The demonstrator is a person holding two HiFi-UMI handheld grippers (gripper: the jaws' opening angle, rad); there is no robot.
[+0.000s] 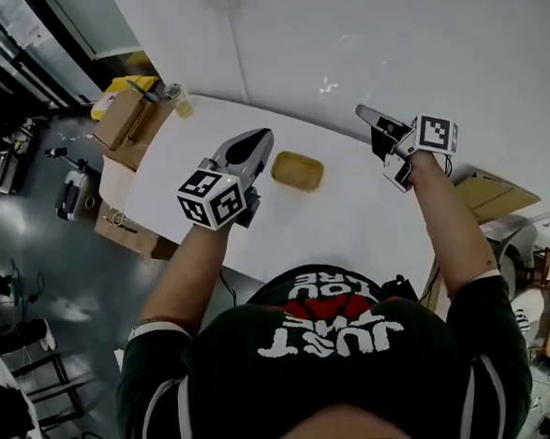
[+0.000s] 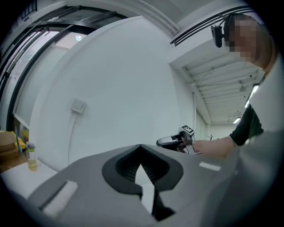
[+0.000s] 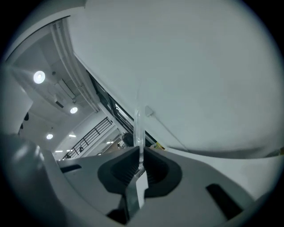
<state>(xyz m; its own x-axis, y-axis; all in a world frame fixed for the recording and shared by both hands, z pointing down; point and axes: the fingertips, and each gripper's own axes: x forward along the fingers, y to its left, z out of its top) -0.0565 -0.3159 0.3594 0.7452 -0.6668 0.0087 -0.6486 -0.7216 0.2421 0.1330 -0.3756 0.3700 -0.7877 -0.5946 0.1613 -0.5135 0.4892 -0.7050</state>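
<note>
The right gripper (image 3: 140,153) has its jaws pressed together on a thin clear stick (image 3: 138,126). They pinch it at its lower end, so the rest rises past the tips toward 12 o'clock in the right gripper view. Its material cannot be told. The left gripper (image 2: 141,148) has its jaws closed tip to tip with nothing between them. A piece this slim and see-through looks likely to slip or swing in the pads. Holding it well probably calls for a steady, even squeeze, slow wrist movement, the stick in line with the jaws, and the empty left gripper well away from its free end. In the head view both grippers hang in the air above a white table (image 1: 350,223), well apart, the left one at about 9 o'clock of the right one. A shallow yellow dish (image 1: 297,170) lies on the table between them, near the left gripper at its 3 o'clock and at 8 o'clock of the right gripper. A small bottle (image 1: 182,100) stands at the table's far left corner, at 11 o'clock of the left gripper. Cardboard boxes (image 1: 123,121) sit beside that end of the table. Counted: two grippers, one clear stick, one yellow dish, one small bottle, two cardboard boxes.
</note>
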